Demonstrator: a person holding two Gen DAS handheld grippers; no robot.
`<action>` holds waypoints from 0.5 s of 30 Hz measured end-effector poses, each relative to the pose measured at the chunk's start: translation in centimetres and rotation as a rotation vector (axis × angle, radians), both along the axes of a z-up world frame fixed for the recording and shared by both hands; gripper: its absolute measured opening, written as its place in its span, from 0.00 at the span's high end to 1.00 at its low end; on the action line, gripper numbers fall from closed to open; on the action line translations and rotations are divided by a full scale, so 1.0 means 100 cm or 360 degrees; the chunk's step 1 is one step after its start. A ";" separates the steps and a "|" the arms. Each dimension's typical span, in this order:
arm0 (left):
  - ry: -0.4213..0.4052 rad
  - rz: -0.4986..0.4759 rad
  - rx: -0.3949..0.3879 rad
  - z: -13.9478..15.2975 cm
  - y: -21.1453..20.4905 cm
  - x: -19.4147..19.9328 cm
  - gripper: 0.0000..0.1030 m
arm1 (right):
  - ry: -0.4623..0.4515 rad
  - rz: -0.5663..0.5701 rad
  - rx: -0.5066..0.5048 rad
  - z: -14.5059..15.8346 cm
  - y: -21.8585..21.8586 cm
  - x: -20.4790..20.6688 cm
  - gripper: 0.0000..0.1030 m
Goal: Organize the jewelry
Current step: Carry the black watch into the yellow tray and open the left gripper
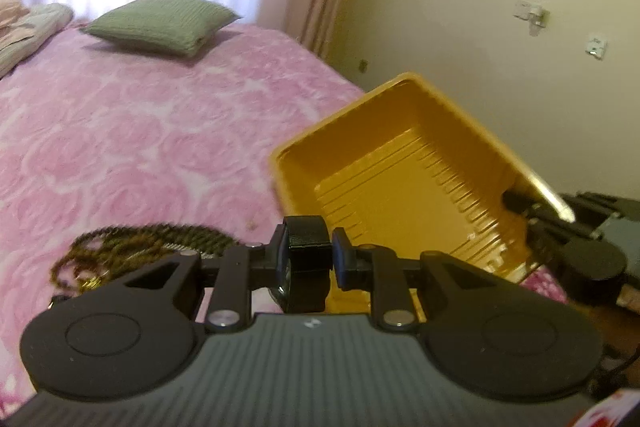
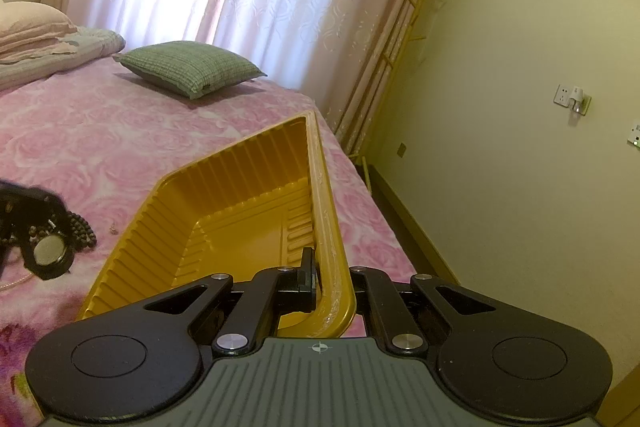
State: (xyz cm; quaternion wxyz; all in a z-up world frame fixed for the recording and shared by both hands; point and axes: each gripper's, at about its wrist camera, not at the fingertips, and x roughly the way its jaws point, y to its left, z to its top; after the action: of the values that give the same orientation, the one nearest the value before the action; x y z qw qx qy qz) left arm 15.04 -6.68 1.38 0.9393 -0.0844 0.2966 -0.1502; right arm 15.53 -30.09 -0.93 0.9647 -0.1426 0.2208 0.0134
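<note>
The bed with its pink rose cover carries everything. Over its right edge the yellow tray is held tilted, its near rim pinched between the closed fingers of the right gripper. Left of the tray, the left gripper is clamped on a black wristwatch, raised above the bed. The right wrist view alone shows the watch's round face; the left wrist view alone shows the full heap of dark beaded necklaces lying left of the tray on the bed.
</note>
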 end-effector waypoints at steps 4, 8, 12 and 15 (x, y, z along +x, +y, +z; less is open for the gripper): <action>-0.0020 -0.0094 -0.0032 0.000 -0.014 0.006 0.81 | 0.0000 -0.0003 0.0001 0.000 0.000 -0.001 0.96; 0.0004 -0.0190 -0.0079 -0.008 -0.028 0.010 0.81 | 0.0004 -0.0010 0.0005 0.000 0.000 -0.001 0.96; 0.0060 -0.0262 -0.0074 -0.020 -0.041 0.016 0.80 | 0.0006 -0.0013 0.0016 -0.001 -0.001 0.001 0.96; 0.0068 -0.0290 -0.0066 -0.026 -0.048 0.019 0.80 | 0.0008 -0.0016 0.0025 -0.002 -0.003 0.002 0.96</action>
State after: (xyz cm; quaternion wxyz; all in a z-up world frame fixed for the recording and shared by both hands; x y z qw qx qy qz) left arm 16.98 -11.45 -1.22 0.9133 -0.0798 0.3199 -0.2392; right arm 15.70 -30.35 -1.09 0.9654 -0.1338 0.2238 0.0107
